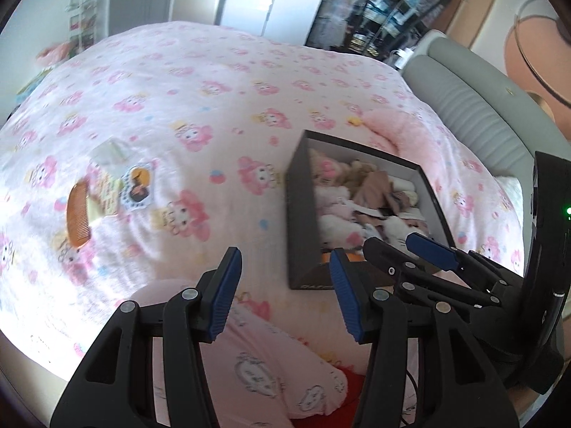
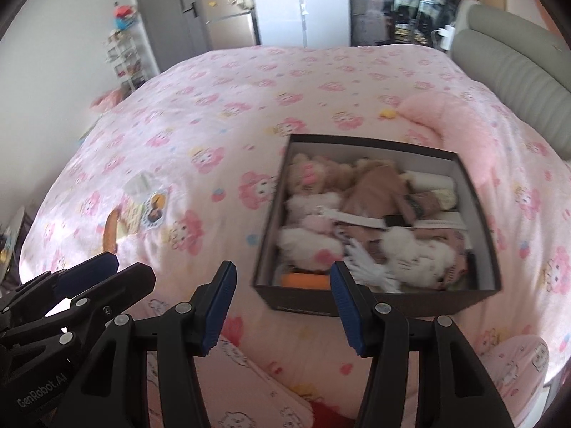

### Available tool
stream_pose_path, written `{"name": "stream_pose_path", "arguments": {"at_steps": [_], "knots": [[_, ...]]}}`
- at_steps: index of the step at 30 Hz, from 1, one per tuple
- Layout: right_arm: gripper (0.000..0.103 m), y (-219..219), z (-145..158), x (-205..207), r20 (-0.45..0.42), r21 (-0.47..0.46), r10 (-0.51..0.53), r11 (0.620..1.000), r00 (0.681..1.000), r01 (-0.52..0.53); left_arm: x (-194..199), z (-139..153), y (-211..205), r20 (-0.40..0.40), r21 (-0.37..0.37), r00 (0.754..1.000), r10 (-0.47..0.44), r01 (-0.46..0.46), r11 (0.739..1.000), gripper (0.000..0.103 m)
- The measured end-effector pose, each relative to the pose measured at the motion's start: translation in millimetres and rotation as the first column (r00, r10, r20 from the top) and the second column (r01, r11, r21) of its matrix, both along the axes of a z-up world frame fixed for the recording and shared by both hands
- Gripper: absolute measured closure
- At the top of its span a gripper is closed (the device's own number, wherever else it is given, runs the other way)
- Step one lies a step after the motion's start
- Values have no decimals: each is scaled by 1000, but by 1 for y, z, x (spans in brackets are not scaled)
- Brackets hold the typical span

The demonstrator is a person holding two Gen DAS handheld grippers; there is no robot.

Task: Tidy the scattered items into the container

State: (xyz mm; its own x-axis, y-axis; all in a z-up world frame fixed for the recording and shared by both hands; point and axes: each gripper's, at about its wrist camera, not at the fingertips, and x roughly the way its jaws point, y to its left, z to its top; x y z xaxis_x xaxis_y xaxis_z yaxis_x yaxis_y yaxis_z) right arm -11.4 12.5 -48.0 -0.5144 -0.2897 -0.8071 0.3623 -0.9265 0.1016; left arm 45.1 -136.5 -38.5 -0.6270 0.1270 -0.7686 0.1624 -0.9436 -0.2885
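Note:
A dark cardboard box [image 1: 303, 214] [image 2: 480, 214] sits on the pink bed, filled with plush toys [image 2: 314, 246], tan cloth and an orange item [image 2: 305, 280]. An orange comb [image 1: 78, 214] [image 2: 111, 232] lies to the left beside some stickers and cards [image 1: 137, 187] [image 2: 155, 208]. My left gripper [image 1: 283, 294] is open and empty, low over the bed near the box's front corner. My right gripper [image 2: 282, 306] is open and empty, in front of the box's near wall. The right gripper also shows in the left wrist view [image 1: 403, 249].
A pink fluffy pillow [image 2: 453, 121] lies behind the box by the grey headboard [image 2: 514, 71]. A small yellow item [image 2: 389, 113] lies near the pillow. A folded pink cloth [image 1: 271, 363] lies under the grippers. Cabinets and shelves stand beyond the bed.

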Motion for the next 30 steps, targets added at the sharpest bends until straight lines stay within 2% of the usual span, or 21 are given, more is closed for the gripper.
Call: {"name": "stream_pose_path", "arguments": {"at_steps": [8, 12, 16, 20, 25, 30], "knots": [[52, -85, -24, -12, 76, 19, 174, 984, 982, -176, 11, -30, -78, 38, 67, 989, 144, -146, 987, 52], [52, -125, -43, -23, 126, 18, 248, 968, 961, -252, 11, -51, -115, 59, 111, 979, 196, -202, 973, 51], [52, -164, -66, -39, 181, -10, 335, 941, 925, -339, 5, -73, -148, 79, 149, 968, 239, -248, 957, 51], [52, -189, -89, -59, 211, 12, 352, 932, 912, -362, -10, -104, -183, 115, 182, 954, 278, -295, 938, 58], [52, -215, -113, -89, 261, -34, 378, 923, 888, -383, -33, -141, -219, 146, 263, 942, 302, -331, 906, 65], [52, -241, -136, -113, 298, -57, 391, 918, 871, -393, -66, -152, -254, 119, 253, 934, 338, -358, 899, 66]]}}
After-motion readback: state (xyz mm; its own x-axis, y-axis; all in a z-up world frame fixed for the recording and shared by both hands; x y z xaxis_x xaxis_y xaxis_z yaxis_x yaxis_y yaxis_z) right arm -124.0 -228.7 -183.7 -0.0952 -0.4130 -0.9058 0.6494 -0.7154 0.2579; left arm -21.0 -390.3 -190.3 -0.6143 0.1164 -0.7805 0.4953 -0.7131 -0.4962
